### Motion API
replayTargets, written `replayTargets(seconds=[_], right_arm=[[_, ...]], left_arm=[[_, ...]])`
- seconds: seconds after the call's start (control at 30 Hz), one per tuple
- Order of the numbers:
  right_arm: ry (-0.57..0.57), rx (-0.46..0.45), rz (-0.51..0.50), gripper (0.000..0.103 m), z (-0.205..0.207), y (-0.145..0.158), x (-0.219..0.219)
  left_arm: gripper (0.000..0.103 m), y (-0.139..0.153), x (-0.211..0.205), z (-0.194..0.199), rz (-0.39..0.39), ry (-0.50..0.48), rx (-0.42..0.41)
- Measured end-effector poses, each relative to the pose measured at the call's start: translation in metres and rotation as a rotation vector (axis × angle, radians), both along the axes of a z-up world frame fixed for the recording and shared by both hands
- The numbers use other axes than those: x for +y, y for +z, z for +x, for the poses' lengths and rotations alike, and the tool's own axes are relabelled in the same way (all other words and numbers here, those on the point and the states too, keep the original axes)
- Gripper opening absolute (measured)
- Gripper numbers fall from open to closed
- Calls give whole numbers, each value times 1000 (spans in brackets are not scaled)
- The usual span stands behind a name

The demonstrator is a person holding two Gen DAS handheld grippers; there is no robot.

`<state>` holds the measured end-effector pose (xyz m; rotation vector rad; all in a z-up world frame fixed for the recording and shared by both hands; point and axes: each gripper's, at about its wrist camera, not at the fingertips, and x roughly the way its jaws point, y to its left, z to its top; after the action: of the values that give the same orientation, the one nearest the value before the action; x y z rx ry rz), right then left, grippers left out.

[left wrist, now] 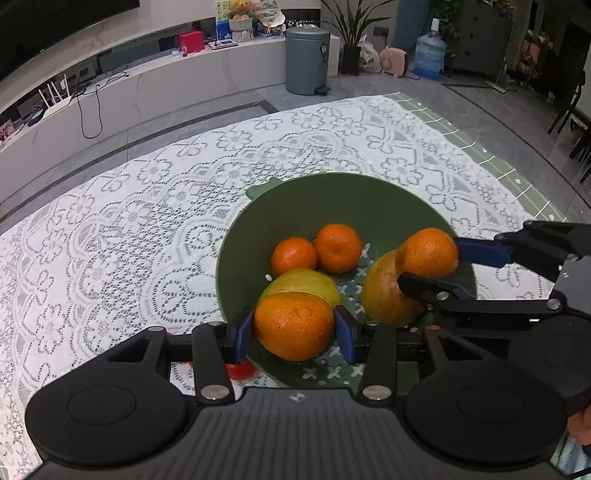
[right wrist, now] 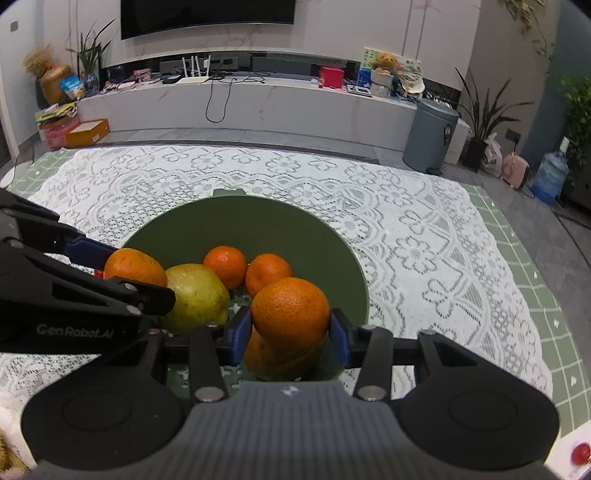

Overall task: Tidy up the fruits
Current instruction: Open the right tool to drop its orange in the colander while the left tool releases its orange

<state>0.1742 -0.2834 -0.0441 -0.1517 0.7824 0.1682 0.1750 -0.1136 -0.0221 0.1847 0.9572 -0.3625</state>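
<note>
Grey tiled floor (left wrist: pixel 229 99), white media console (right wrist: pixel 258 107), wall television (right wrist: pixel 207 14), grey bin (left wrist: pixel 307 61)

Both grippers are black with blue finger pads (left wrist: pixel 245 334) and silver screws. The left gripper (right wrist: pixel 122 275) bears white "GenRobot.AI" lettering.

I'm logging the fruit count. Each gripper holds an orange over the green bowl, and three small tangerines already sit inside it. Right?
Not quite: only two small tangerines sit in the green bowl, not three, as the left wrist view shows. The left gripper and the right gripper do each hold an orange over it.
</note>
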Motion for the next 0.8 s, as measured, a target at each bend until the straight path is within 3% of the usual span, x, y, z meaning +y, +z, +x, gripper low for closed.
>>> replayTargets(seconds=[0.53,0.8], right_arm=[[-1,-37,-53,44,19,-4,7],[-16,-47,-23,45,21,-6,2]], left_arm=[[52,-10,5,16,-24,44,6],[60,-8,2,6,-11,31,-9]])
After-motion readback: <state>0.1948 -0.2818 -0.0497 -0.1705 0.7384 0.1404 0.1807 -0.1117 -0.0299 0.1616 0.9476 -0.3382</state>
